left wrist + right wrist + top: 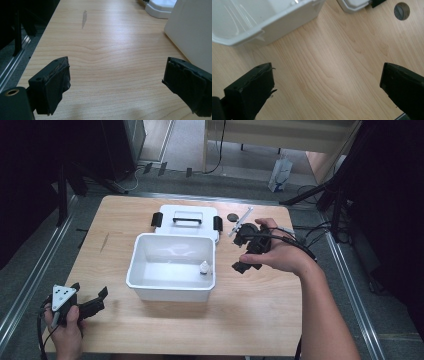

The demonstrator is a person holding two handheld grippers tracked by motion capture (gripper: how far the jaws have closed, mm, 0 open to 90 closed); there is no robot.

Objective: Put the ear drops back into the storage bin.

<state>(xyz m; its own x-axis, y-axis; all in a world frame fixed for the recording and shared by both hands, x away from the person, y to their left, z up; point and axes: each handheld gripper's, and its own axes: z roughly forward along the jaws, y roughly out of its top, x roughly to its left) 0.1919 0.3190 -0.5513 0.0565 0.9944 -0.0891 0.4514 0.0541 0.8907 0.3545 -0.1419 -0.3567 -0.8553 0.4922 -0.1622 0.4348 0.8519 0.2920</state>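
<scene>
A white plastic bin (170,265) sits open mid-desk (250,320), a small white bottle (204,267) inside, its lid (187,220) set behind. Right tongs (245,251) hover released beside the bin's right wall; left tongs (90,301) rest released near the desk's front-left corner, likely waiting

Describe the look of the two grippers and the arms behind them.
Both are black two-jaw tools. The left gripper carries a grey three-cornered plate with dark dots and trails a black cable. The right gripper has black cables looping over it. Jaw pads look wrapped in black tape. Forearms are bare, no sleeves.
</scene>
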